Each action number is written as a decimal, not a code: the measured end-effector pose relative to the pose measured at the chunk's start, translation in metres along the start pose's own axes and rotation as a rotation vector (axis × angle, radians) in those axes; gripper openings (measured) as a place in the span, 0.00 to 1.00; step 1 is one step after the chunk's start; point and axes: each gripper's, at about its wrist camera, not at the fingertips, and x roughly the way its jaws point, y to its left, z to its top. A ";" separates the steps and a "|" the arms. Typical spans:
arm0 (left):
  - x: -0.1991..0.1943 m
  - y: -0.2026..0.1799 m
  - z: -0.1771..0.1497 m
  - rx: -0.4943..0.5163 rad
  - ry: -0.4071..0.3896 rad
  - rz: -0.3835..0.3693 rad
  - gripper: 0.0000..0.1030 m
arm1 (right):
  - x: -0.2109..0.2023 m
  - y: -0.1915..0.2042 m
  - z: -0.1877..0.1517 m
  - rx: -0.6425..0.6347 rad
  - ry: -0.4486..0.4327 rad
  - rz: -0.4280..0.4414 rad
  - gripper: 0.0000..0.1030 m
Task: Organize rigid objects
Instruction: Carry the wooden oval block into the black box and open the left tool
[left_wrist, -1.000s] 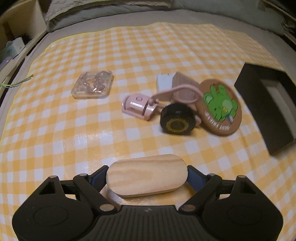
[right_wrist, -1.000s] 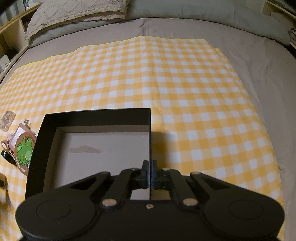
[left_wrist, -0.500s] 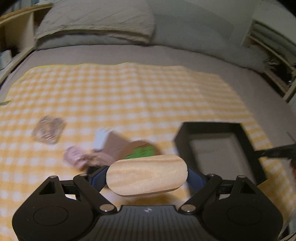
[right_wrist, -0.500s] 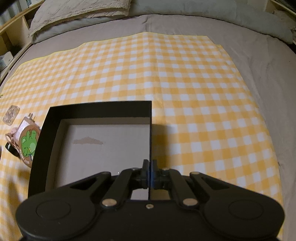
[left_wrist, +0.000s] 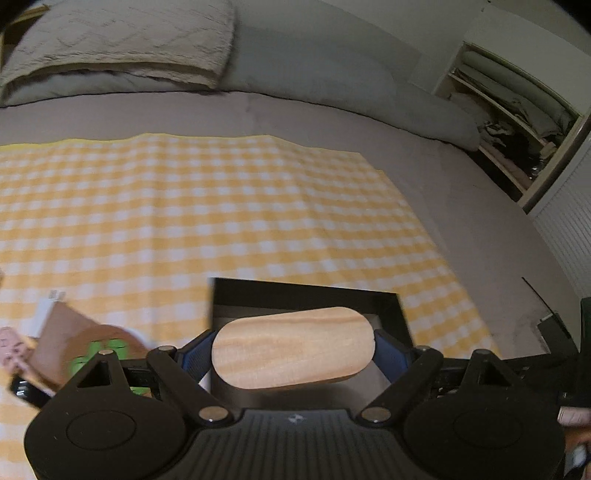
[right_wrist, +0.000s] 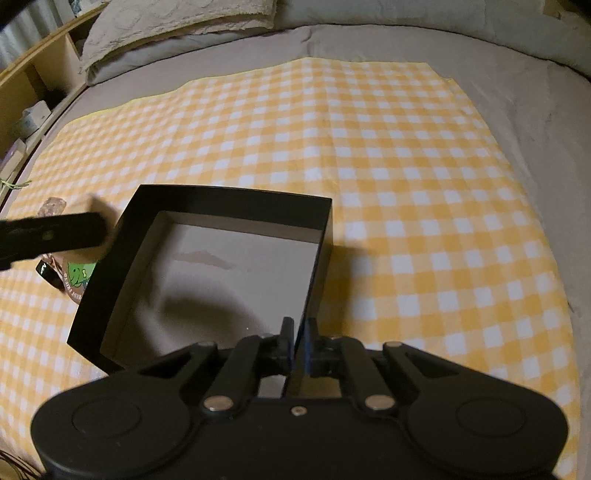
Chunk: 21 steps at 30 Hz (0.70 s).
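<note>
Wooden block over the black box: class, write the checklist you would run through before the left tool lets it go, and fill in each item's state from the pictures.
1. Wooden block gripped at both ends by the left tool: ok.
2. Block lined up over the black box: ok in the left wrist view; its height above the floor: cannot tell.
3. Box floor bare, nothing lying in the way: ok.
4. Right tool shut on the box's near right wall, steadying it: ok.
5. Box resting flat on the checked cloth: cannot tell.
6. Round frog coaster outside the box, beside its left wall: ok.
</note>
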 end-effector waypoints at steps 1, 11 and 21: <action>0.004 -0.005 0.001 0.000 0.003 -0.009 0.86 | 0.000 0.000 0.000 -0.015 -0.010 0.005 0.06; 0.055 -0.026 0.002 0.024 0.048 0.005 0.86 | 0.012 0.028 0.013 -0.163 -0.049 0.032 0.06; 0.097 -0.011 0.009 0.004 0.051 0.033 0.87 | 0.022 0.046 0.024 -0.208 -0.050 0.049 0.06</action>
